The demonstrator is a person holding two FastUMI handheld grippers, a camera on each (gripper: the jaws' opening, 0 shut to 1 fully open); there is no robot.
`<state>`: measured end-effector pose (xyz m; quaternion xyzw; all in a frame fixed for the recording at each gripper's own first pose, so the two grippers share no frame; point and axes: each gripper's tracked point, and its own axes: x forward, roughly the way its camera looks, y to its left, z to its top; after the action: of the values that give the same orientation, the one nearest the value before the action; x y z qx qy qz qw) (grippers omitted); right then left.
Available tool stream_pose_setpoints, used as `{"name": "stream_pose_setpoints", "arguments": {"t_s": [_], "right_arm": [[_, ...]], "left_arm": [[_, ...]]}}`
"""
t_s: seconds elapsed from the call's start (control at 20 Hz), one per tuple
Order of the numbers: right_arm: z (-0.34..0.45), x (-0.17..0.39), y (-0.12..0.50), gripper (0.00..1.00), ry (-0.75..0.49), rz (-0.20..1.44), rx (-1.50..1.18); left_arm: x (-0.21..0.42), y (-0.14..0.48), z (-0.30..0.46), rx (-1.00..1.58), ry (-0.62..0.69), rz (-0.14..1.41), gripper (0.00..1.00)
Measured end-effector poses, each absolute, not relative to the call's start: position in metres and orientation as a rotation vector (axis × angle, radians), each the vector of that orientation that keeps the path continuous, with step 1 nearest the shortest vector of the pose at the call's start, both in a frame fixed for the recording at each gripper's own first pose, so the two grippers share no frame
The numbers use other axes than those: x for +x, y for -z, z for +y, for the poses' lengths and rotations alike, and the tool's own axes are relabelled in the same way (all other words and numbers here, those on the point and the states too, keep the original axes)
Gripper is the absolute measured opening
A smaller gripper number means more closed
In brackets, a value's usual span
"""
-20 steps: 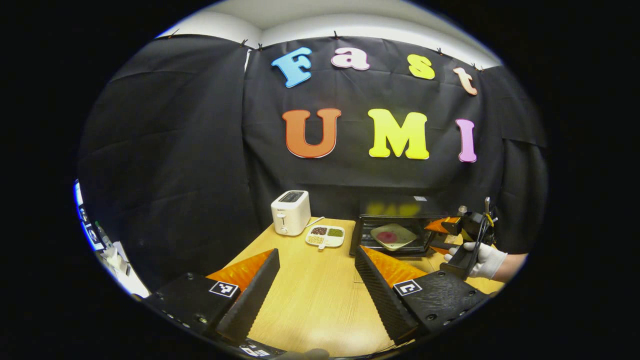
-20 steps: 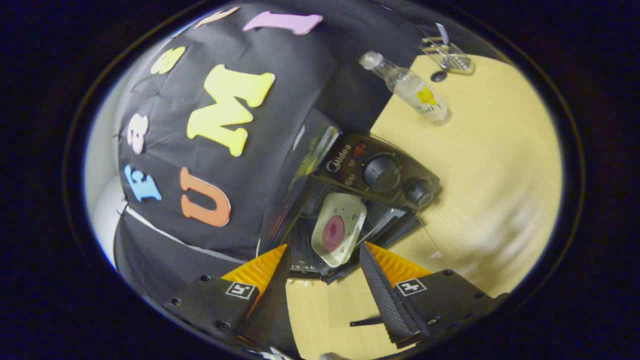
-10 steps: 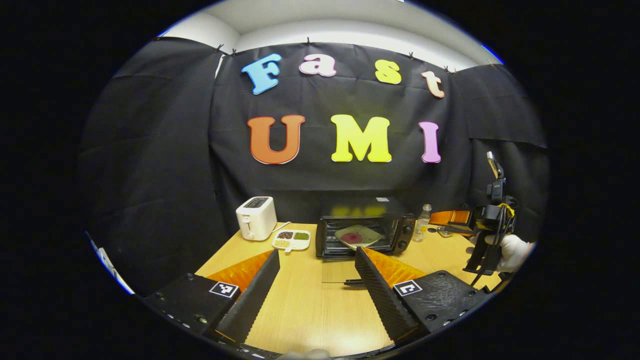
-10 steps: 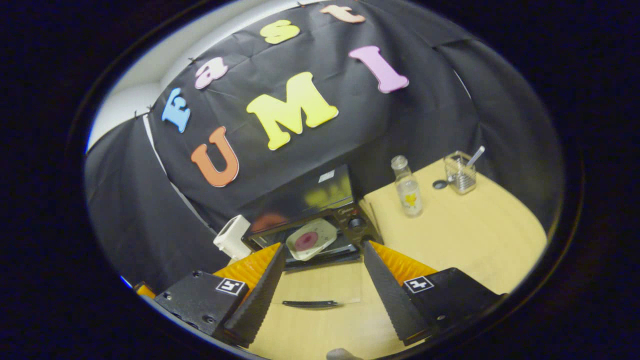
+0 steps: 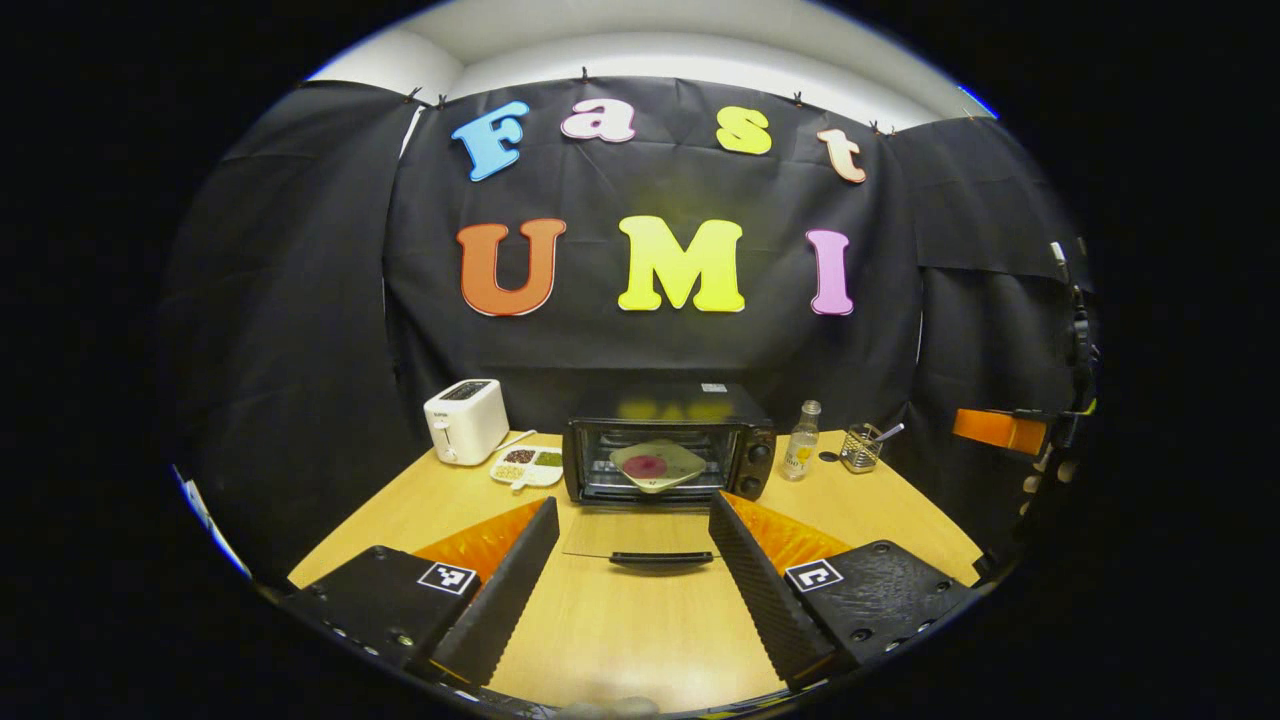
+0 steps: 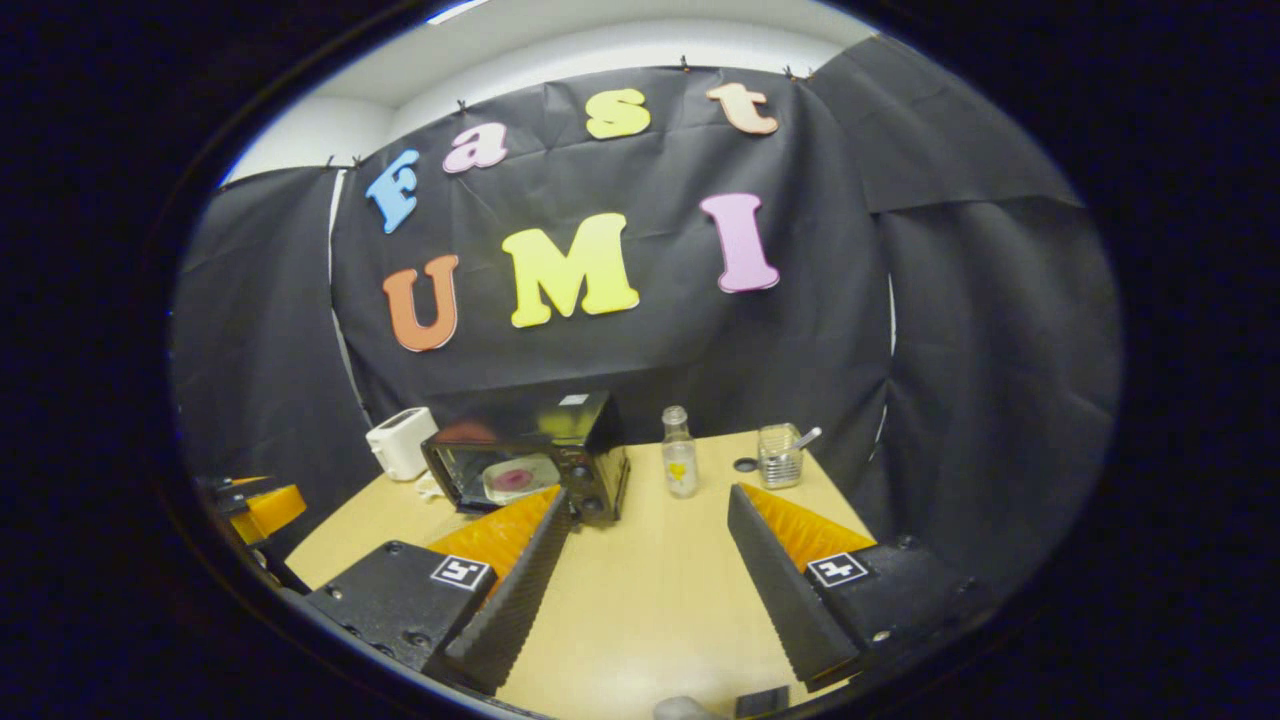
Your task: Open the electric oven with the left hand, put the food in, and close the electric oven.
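- Left gripper [image 5: 632,555]: fingers spread, empty, squarely facing the oven [image 5: 668,448] at the bench's rear edge.
- Door handle [image 5: 662,559]: lowered, crosswise between its fingers.
- Food plate [image 5: 657,465]: inside.
- Right gripper [image 6: 645,560]: spread, aimed right of the oven.

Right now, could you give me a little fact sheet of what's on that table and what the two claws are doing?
oven: door folded down flat, open
food: pale plate with a red centre, inside the oven
left claw: open, holding nothing, facing the oven door handle
right claw: open, holding nothing, over bare table
toaster: white, left of the oven
snack tray: between toaster and oven
bottle: upright, right of the oven
wire cup: right of the bottle
step left: close the door
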<state>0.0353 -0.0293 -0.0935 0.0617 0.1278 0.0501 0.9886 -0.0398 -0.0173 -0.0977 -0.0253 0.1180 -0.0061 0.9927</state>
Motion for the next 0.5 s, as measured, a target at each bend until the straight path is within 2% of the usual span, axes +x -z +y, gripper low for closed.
{"name": "stream_pose_setpoints", "arguments": {"t_s": [0.2, 0.25, 0.3, 0.4, 0.45, 0.5], "right_arm": [[-0.075, -0.001, 0.075, 1.00, -0.148, 0.220, 0.058], [-0.083, -0.010, 0.075, 0.96, -0.153, 0.226, 0.052], [-0.092, -0.016, 0.077, 1.00, -0.148, 0.232, 0.053], [-0.104, -0.026, 0.079, 0.95, -0.138, 0.238, 0.060], [-0.107, -0.029, 0.079, 1.00, -0.134, 0.241, 0.063], [-0.110, -0.031, 0.077, 1.00, -0.121, 0.241, 0.061]], "left_arm": [[-0.052, 0.105, -0.059, 0.006, -0.002, 0.244, 0.97], [-0.052, 0.112, -0.068, 0.018, -0.002, 0.256, 0.96], [-0.053, 0.121, -0.078, 0.028, 0.009, 0.275, 0.96], [-0.051, 0.148, -0.093, 0.022, 0.028, 0.336, 0.96], [-0.048, 0.162, -0.096, 0.024, 0.039, 0.361, 0.96], [-0.042, 0.179, -0.100, 0.021, 0.049, 0.392, 0.97]]}}
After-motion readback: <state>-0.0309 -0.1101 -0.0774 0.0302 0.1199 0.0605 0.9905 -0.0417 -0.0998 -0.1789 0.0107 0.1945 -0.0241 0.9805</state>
